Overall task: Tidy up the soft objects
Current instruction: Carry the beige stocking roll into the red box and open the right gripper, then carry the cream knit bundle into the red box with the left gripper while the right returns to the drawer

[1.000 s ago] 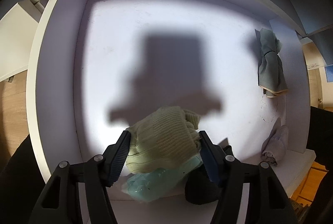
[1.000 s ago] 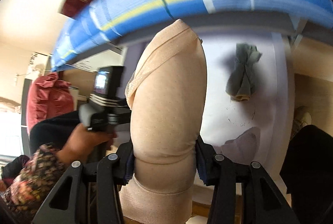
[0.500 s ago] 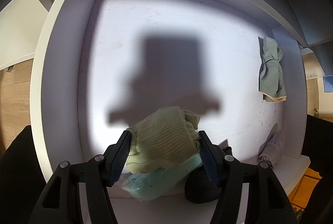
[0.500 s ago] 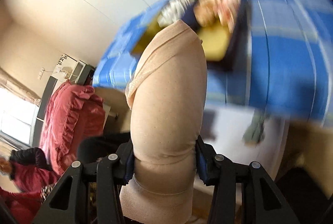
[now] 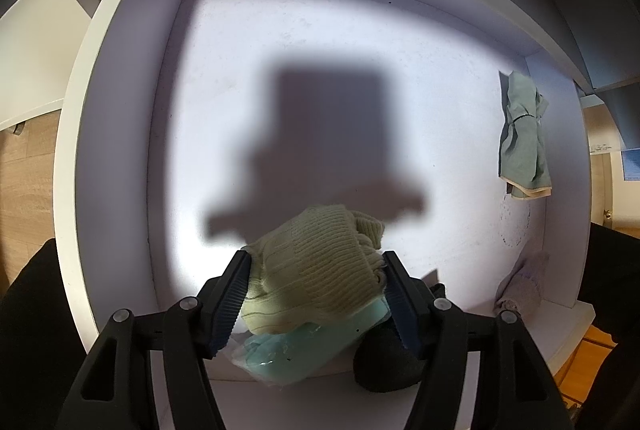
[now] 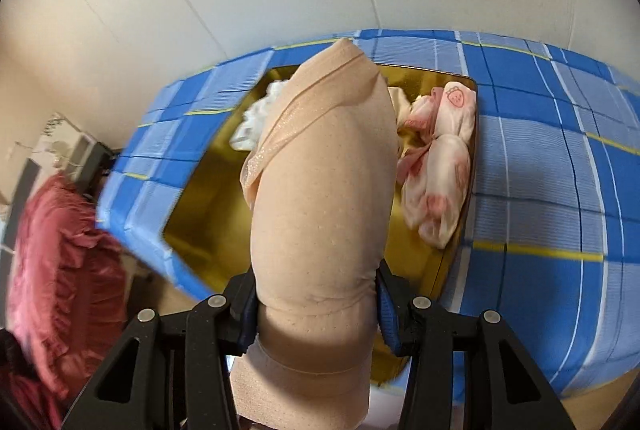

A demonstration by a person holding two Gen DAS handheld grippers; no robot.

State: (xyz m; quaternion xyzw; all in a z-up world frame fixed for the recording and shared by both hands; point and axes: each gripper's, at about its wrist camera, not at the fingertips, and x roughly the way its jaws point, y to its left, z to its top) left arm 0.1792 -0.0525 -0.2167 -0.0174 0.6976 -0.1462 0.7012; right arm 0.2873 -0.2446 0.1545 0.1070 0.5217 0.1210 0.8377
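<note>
Two grips: left hand-held gripper (image 5: 314, 296) pinching knit sock roll (image 5: 316, 266) above shelf (image 5: 320, 70), prob. to sort, w/ right hand-held gripper (image 6: 316, 306) clamping beige roll (image 6: 320, 198) just over gold box (image 6: 208, 230) beyond it, prob. for dropping in.

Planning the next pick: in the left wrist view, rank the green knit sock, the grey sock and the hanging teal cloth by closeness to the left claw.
1. Green knit sock, between the claw's fingers.
2. Grey sock, lower right.
3. Teal cloth, upper right wall.

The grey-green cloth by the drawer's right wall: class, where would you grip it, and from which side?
Grip the grey-green cloth at its cinched middle, coming from above with fingers across its narrow width. It lies long against the drawer wall, so a side approach looks blocked.
</note>
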